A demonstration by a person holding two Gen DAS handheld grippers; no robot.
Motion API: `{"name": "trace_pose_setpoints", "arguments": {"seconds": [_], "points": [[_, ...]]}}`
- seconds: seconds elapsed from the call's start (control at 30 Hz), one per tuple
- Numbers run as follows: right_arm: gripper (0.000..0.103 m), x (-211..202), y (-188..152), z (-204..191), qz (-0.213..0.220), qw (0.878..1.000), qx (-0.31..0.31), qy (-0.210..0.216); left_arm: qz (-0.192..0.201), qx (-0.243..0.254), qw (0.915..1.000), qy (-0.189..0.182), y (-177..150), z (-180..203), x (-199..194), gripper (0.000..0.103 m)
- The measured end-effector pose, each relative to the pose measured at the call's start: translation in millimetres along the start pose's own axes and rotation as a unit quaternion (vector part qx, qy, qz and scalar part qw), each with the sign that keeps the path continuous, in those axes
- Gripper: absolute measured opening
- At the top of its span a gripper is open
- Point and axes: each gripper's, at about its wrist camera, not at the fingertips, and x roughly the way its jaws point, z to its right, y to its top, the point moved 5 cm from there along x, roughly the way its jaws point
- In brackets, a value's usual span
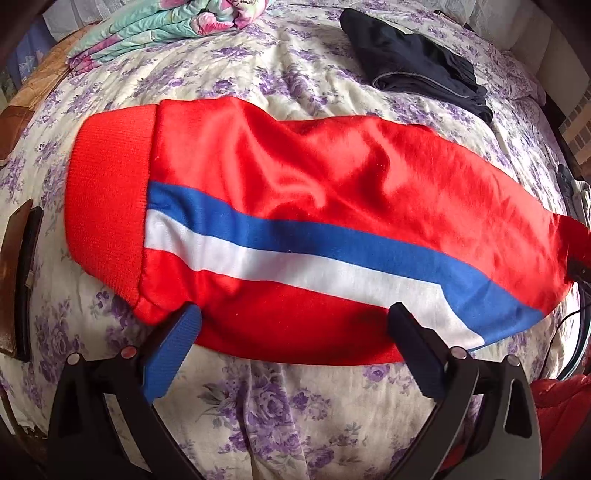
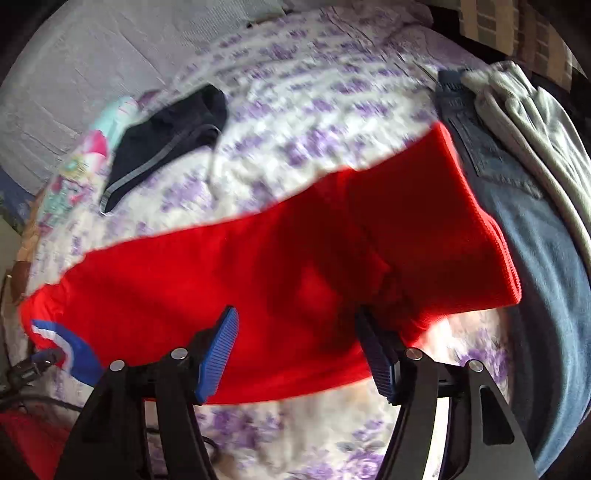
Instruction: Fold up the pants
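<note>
Both tongs (image 1: 291,332) (image 2: 295,347) gape above the red pants' (image 1: 295,192) near edge.

Red pants (image 1: 314,177) with a blue and white side stripe, on a cream bedspread (image 1: 258,417) printed with purple flowers, beside dark navy folded pants (image 1: 417,62), blue jeans (image 2: 535,251) and pale grey trousers (image 2: 532,110).

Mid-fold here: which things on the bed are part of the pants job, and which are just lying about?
Part of the job:
red pants
left claw, open over their near edge
right claw, open over the pants

Lying about:
dark garment
jeans
grey garment
floral quilt
bedspread
</note>
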Motion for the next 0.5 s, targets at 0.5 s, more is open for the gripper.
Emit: {"name": "trace_pose_setpoints", "arguments": {"seconds": [0.5], "points": [[0.035, 120.5, 50.1, -293.6, -0.105, 0.943, -0.243, 0.201, 0.058, -0.144, 0.985, -0.077, -10.4, -43.5, -30.9, 0.098]]}}
